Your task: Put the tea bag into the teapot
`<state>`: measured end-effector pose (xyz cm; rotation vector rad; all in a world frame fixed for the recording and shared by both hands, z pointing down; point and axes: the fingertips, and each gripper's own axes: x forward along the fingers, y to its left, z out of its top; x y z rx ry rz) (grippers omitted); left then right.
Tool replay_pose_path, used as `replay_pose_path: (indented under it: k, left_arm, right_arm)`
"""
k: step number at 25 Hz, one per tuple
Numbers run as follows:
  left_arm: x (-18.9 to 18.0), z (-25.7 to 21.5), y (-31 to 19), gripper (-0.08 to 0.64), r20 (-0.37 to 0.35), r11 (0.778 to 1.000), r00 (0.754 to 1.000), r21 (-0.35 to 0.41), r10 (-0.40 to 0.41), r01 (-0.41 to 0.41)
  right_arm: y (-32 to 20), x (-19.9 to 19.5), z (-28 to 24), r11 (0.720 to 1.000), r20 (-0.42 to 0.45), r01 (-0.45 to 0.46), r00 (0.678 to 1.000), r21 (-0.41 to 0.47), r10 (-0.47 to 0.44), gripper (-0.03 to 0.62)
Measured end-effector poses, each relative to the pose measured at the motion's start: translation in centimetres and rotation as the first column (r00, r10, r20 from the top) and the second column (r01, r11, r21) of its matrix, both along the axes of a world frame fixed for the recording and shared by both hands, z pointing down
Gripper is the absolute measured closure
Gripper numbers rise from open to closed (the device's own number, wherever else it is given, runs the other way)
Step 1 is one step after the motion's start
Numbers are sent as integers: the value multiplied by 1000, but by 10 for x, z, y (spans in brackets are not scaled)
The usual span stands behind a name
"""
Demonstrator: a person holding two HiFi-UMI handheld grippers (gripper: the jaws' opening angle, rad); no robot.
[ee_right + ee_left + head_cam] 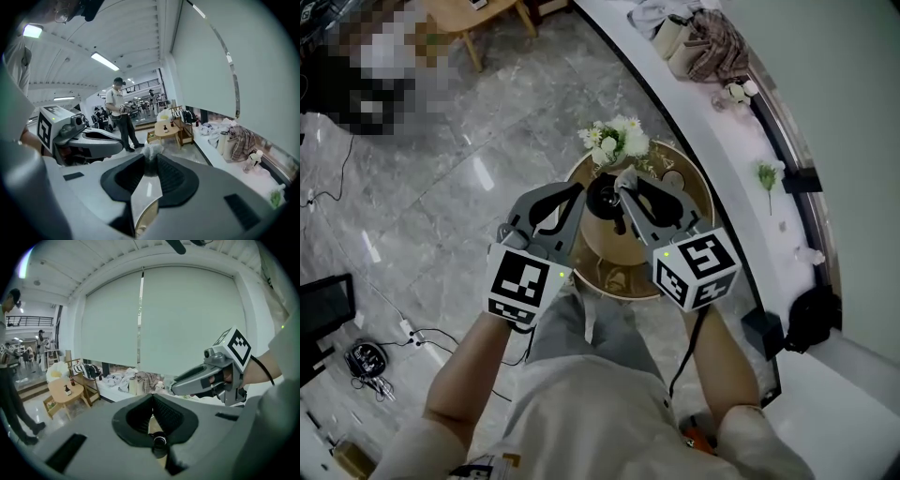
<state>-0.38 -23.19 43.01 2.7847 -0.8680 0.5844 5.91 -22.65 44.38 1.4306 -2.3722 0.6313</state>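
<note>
A dark teapot (604, 201) stands on the round wooden table (698, 202), just in front of the flowers. My right gripper (624, 182) hovers over the pot's right side, shut on a crinkled pale tea bag (151, 151) that sticks out past the tips. My left gripper (579, 193) is at the pot's left side. In the left gripper view its jaws meet at the tip (151, 401) with nothing showing between them. Through the gap lower down I see a small dark knob with a pale ring (159, 441). I cannot tell what it belongs to.
White flowers (614, 141) stand at the table's far edge. A curved white ledge (717, 150) with clothes and bags (703, 42) runs behind. Cables and a black device (364, 361) lie on the marble floor at left. A person (119, 117) stands further off.
</note>
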Motion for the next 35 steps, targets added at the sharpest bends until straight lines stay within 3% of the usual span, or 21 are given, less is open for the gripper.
replay_pose_path:
  k: [12,27,35]
  left_arm:
    - [5,84,-19,552,52,995,999,-99,1,4]
    - [7,184,-21,552,109,971,994,-239,15,12]
    - [8,232,-10,552,134,951,991,-309,30,13]
  right_arm:
    - [-10,8,113,981,-23,-14,1000,-191,10,511]
    - [-7,5,251,912,-66,-33,998,-409,6,511]
    - [-6,9,298,872,-103,-48,995,-488,-2,511]
